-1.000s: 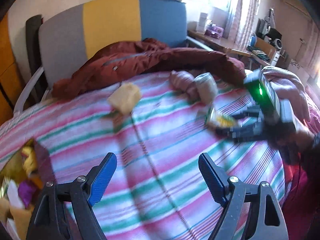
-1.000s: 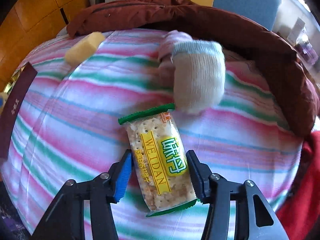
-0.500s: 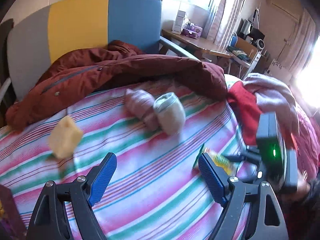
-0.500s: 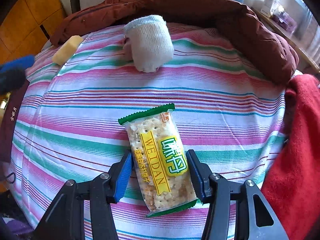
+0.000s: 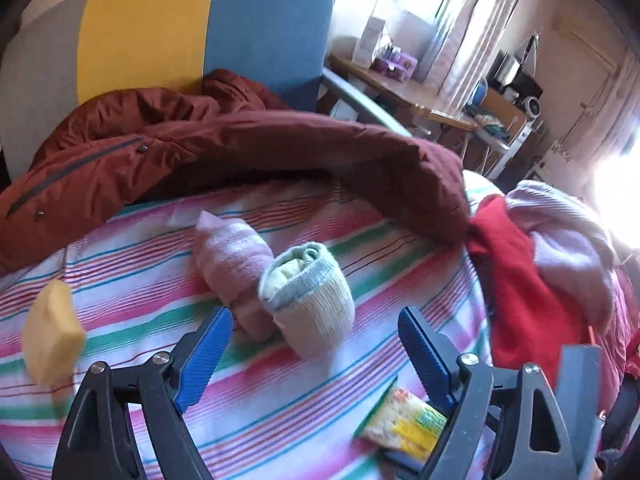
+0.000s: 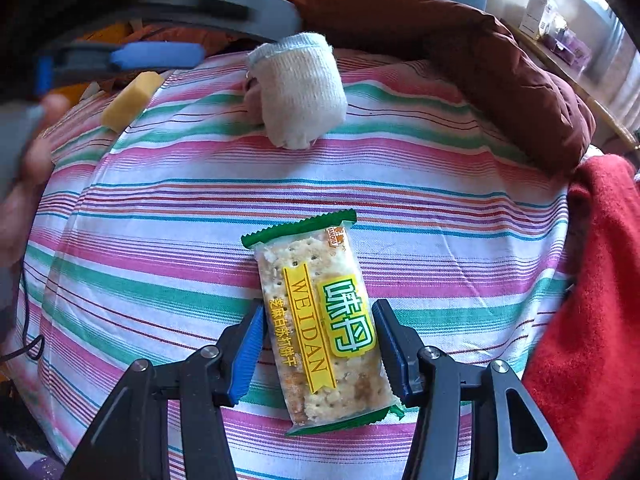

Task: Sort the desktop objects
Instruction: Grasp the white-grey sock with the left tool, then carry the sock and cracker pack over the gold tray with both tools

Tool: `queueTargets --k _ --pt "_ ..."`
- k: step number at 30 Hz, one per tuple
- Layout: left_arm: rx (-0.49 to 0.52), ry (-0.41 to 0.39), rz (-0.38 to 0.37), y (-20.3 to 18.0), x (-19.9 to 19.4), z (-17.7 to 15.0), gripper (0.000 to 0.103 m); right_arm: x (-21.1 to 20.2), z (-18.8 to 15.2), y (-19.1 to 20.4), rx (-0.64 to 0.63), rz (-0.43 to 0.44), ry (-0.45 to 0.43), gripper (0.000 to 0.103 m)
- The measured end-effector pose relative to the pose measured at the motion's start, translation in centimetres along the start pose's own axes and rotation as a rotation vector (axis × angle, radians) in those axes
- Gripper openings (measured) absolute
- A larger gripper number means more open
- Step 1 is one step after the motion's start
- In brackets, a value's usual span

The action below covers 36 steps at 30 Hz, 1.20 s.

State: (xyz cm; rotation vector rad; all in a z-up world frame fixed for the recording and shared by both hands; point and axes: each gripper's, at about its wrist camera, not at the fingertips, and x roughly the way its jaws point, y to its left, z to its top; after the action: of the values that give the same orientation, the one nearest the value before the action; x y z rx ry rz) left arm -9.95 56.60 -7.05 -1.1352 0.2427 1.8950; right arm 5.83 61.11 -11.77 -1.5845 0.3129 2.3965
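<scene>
Left wrist view. Left tongs: spread wide with nothing between the blue pads, their jaws having just been opening. Beyond them, on the striped bedsheet, lay a cream rolled sock with a pale blue cuff, touching a pink rolled sock on its left. A yellow sponge block, blurred, lay well apart at the left edge. A dark red jacket was draped along the far side of the bed, against a grey, yellow and blue headboard. Red cloth was heaped at the right. The cracker packet showed at lower right, partly hidden behind the tongs' frame.

Right wrist view. Right tongs: pinching the cracker packet by its long sides, green-edged wrapper, yellow label reading WEIDAN, above the striped sheet. Cream sock lay further off, sponge block to its left. The left tongs appeared blurred at upper left, with a hand at the left edge.
</scene>
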Motion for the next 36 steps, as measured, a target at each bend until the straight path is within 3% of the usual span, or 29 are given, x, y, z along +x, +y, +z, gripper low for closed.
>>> queueTargets --k 10,11,13,15,23,36 --pt "0.009 0.054 0.135 -0.3 5.2 0.6 0.085 0.2 0.3 0.6 -0.016 0.002 0.001 0.056" --pt "0.006 0.038 0.146 -0.2 5.4 0.5 0.083 0.2 0.3 0.6 -0.018 0.001 0.000 0.056" --pt "0.006 0.010 0.120 -0.1 5.3 0.3 0.063 0.2 0.3 0.6 -0.020 0.003 -0.002 0.056" --pt "0.023 0.014 0.097 -0.1 5.0 -0.1 0.059 0.2 0.3 0.6 -0.025 0.003 -0.007 0.055" --pt "0.013 -0.017 0.079 2.7 0.3 -3.9 0.058 0.0 0.4 0.7 -0.048 -0.005 -0.025 0.052" --pt "0.018 -0.082 0.203 6.5 -9.3 -12.9 0.058 -0.1 0.6 2.0 -0.041 0.003 -0.068 0.050"
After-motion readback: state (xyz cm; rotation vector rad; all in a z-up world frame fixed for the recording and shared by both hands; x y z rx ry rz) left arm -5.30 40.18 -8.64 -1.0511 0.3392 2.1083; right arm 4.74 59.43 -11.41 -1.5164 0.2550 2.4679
